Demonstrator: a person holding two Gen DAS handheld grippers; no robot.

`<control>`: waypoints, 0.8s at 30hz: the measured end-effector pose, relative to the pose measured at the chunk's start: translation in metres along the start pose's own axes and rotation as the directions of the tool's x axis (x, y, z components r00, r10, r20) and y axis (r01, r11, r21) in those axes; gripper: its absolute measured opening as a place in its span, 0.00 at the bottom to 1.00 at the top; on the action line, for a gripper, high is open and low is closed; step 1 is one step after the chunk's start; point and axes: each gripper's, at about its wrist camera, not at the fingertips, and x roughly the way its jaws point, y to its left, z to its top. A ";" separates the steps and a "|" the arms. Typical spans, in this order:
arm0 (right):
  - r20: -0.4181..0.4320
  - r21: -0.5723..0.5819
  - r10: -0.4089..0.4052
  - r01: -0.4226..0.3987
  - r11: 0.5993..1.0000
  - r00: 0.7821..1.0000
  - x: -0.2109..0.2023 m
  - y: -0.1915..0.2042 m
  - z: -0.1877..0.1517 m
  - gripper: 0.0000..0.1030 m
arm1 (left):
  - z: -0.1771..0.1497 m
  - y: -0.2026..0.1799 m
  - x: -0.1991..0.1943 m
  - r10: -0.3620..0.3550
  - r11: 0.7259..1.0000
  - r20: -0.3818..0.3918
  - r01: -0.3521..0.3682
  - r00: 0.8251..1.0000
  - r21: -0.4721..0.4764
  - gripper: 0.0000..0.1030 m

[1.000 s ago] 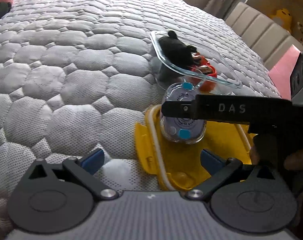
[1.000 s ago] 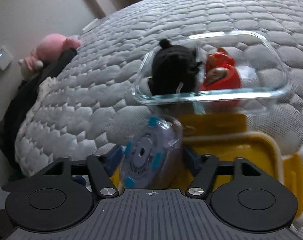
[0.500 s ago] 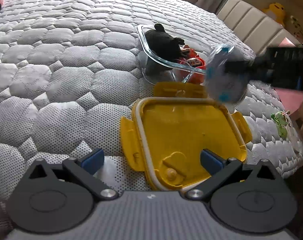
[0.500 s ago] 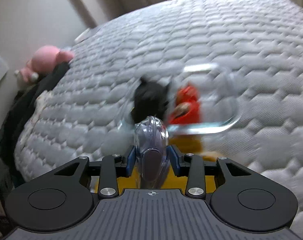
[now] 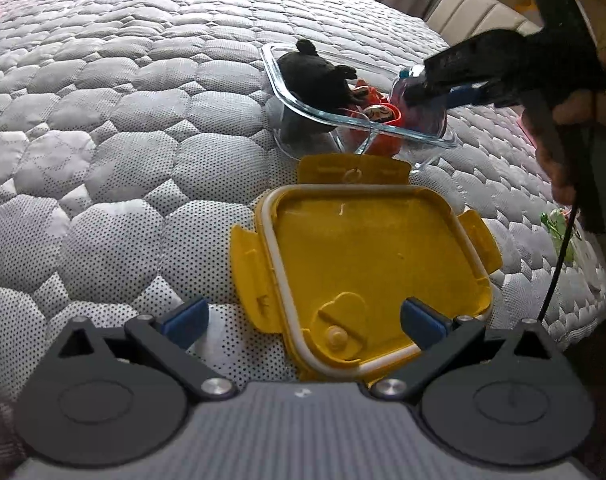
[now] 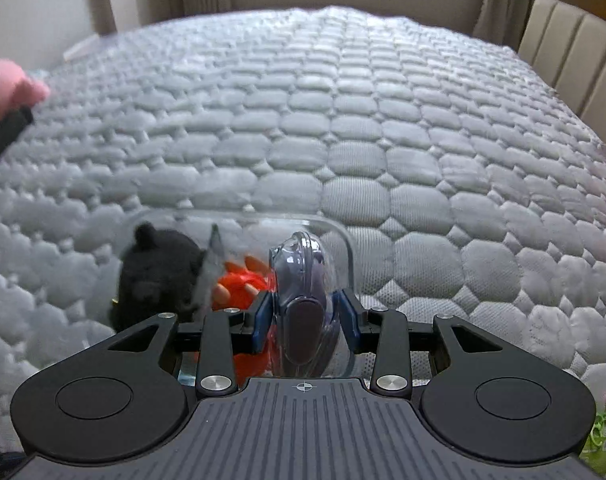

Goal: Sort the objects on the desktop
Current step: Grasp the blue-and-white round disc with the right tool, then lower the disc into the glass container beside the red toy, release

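Observation:
My right gripper point(image 6: 305, 318) is shut on a clear round case point(image 6: 303, 292) with blue tabs, held edge-on over the right end of a glass container point(image 5: 367, 120). The case also shows in the left wrist view point(image 5: 419, 108), inside the container's rim. The container holds a black plush toy point(image 5: 317, 76) and a red doll point(image 5: 379, 118). The plush point(image 6: 155, 276) and doll point(image 6: 243, 286) show beside the case. A yellow lid point(image 5: 367, 264) lies upside down on the quilted bed. My left gripper point(image 5: 303, 316) is open just above the lid's near edge.
The grey quilted mattress point(image 5: 103, 120) spreads left and behind. A pink plush point(image 6: 7, 84) lies at the far left edge. A small green item point(image 5: 559, 232) lies at the right edge. A beige headboard point(image 6: 575, 52) stands to the right.
My right gripper lifted the clear case off the yellow lid and carried it over the glass container's right end. My left gripper stayed open near the lid.

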 end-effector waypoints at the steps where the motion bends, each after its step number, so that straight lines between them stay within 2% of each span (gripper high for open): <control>1: -0.013 -0.009 -0.002 0.002 1.000 1.000 0.005 0.002 -0.001 0.39 | 0.000 0.001 0.001 -0.001 1.000 -0.001 0.001 1.000 -0.003 1.00; 10: -0.004 -0.049 -0.019 0.019 0.999 1.000 0.013 0.008 -0.012 0.39 | 0.001 0.002 0.004 -0.002 1.000 -0.006 0.002 1.000 -0.007 1.00; 17: 0.008 -0.034 -0.012 0.013 0.999 1.000 0.009 0.005 -0.011 0.39 | 0.001 0.002 0.005 -0.003 1.000 -0.006 0.003 1.000 -0.011 1.00; 24: 0.105 -0.066 -0.055 0.062 0.996 0.993 -0.019 0.006 -0.012 0.42 | 0.001 0.002 0.005 -0.004 1.000 -0.004 0.004 1.000 -0.011 1.00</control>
